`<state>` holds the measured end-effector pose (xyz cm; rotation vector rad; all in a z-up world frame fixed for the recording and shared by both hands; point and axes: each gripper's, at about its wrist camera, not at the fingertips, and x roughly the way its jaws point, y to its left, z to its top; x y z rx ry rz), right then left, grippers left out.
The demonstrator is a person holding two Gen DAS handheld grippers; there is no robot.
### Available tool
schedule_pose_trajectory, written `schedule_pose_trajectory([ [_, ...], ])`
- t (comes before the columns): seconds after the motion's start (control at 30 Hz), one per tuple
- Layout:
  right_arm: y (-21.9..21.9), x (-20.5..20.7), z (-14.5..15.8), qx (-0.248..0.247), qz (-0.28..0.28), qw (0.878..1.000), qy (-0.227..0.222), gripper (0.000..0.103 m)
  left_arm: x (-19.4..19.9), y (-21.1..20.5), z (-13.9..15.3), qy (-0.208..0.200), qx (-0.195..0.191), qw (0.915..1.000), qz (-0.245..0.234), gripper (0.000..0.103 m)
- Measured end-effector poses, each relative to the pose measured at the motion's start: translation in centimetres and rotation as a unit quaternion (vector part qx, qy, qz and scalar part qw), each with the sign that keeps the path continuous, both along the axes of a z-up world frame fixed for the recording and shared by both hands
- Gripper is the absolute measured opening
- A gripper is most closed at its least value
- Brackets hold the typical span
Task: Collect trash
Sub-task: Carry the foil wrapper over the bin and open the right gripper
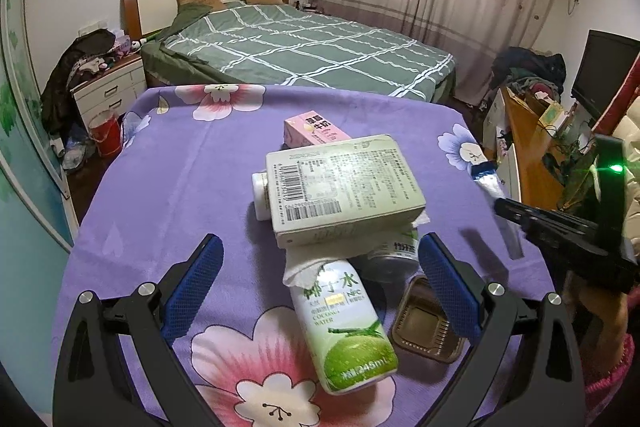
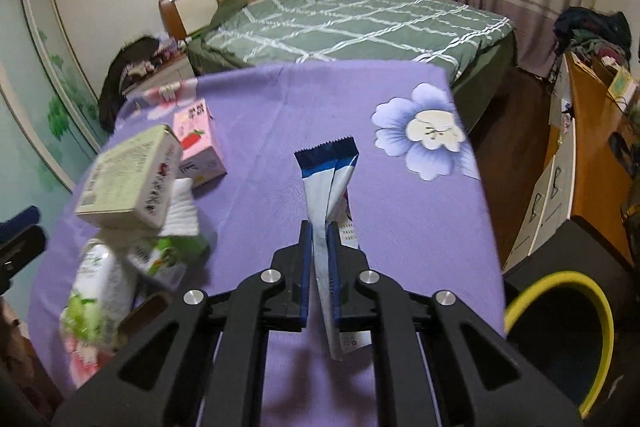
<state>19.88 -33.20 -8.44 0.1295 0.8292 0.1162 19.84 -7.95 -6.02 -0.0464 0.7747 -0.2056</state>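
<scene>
A pile of trash lies on the purple flowered tablecloth (image 1: 180,167): a pale green carton (image 1: 344,187) on top, a pink milk carton (image 1: 316,135) behind it, a coconut water bottle (image 1: 344,323) in front, a can (image 1: 392,255) and a brown plastic tray (image 1: 424,323). My left gripper (image 1: 320,263) is open, its blue pads either side of the bottle. My right gripper (image 2: 320,231) is shut on a blue and white wrapper (image 2: 328,183), held above the cloth. It shows at the right of the left wrist view (image 1: 560,239), wrapper blurred (image 1: 496,195).
A bin with a yellow rim (image 2: 580,331) stands off the table's right edge. The trash pile sits to the left in the right wrist view (image 2: 132,183). A bed (image 1: 304,47) is behind the table, a nightstand (image 1: 108,91) at left, a wooden desk (image 1: 532,147) at right.
</scene>
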Motion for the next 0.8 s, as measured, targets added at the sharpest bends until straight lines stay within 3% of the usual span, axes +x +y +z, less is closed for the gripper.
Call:
schedule_pose_trajectory([
  [0.3,-5.7,-7.1,0.9,-0.003,-0.082,0.996,-0.019,0.008,-1.9,-0.9,0.4,-0.003,0.001,0.9999,-0.014,0.097],
  [0.53,-12.5,-11.6,-2.0,-0.021,-0.191,0.981,0.021,0.008,-3.0,-1.4,0.3,0.000,0.003,0.9998,-0.018,0.097],
  [0.8,-15.0,-13.2,-4.1,-0.028,-0.235,0.971,0.047,0.011,-4.6,-2.0,0.4,0.000,0.012,0.9998,-0.019,0.097],
])
